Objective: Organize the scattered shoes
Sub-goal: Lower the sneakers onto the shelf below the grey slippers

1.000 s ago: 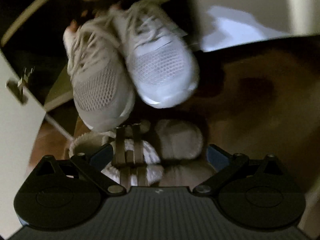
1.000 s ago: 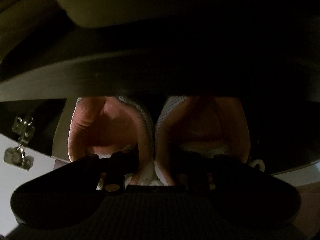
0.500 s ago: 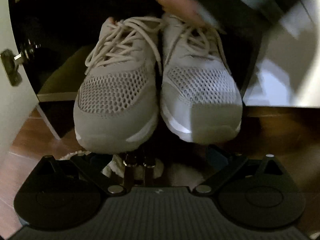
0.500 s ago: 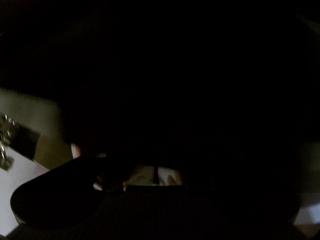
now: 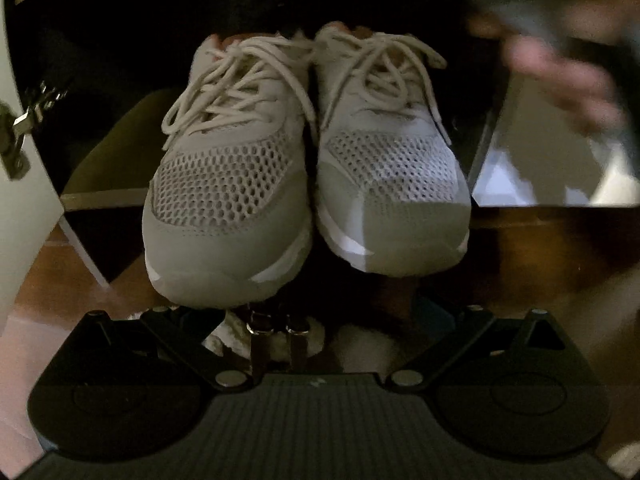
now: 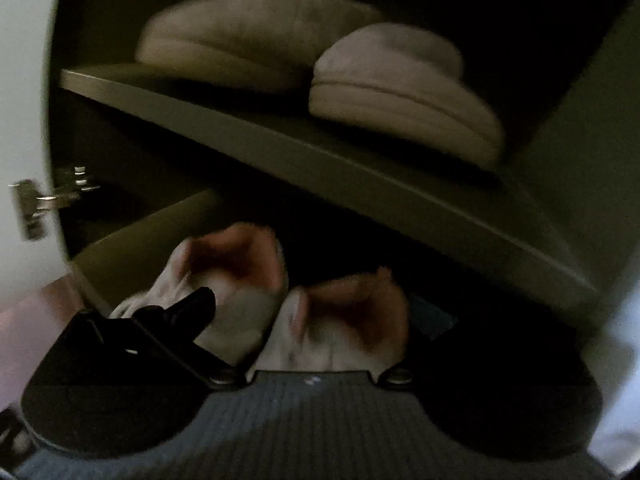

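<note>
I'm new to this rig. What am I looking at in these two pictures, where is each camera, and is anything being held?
There is no robot here: a person carries a two-finger gripper in each hand, and each has a wide-angle camera looking along its fingers. The left camera faces a pair of pale mesh sneakers, side by side at the mouth of a dark cabinet, toes toward it. The left gripper looks open and holds nothing. The blurred hand at upper right carries the other gripper. The right camera sees the sneakers from the heels, under a shelf bearing two slippers. The right gripper jaws are opening, with the heels between them, unclamped.
</note>
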